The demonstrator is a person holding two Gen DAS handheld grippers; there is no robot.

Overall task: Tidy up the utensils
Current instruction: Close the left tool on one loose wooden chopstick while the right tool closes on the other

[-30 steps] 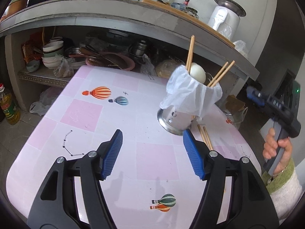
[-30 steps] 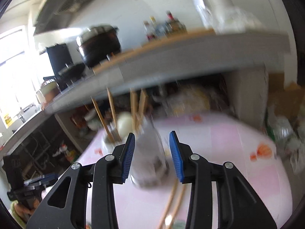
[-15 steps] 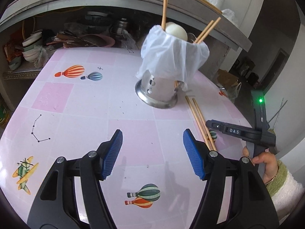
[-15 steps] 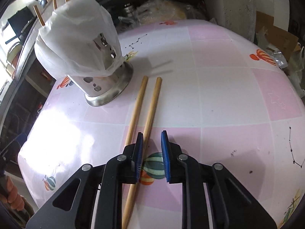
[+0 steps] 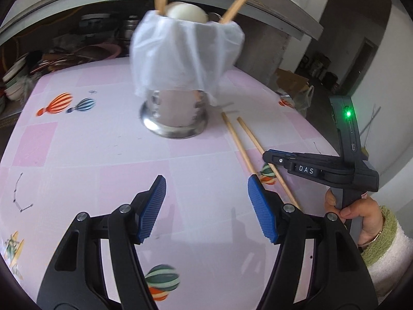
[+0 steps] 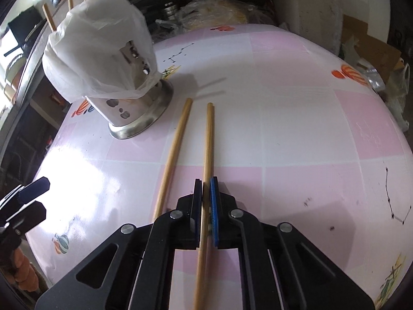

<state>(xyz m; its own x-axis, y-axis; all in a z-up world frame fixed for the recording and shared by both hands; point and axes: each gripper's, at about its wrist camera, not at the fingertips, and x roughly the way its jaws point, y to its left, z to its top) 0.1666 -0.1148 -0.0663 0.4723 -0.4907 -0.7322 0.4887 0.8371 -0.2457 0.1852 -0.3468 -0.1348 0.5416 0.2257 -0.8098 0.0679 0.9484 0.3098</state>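
Lowered since the earlier frame, the right tongs [image 6: 205, 201] have just been closing and now clench the right-hand chopstick [image 6: 208, 144] lying on the pink worktop [image 6: 296, 134]. Its twin [image 6: 173, 152] lies just beside it, near the bag-covered steel utensil holder [image 6: 129, 113]. Left tongs [image 5: 206, 206] hover released.

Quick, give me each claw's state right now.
Left claw: open, holding nothing, above the table.
Right claw: just closed on one chopstick; the other chopstick lies loose beside it.
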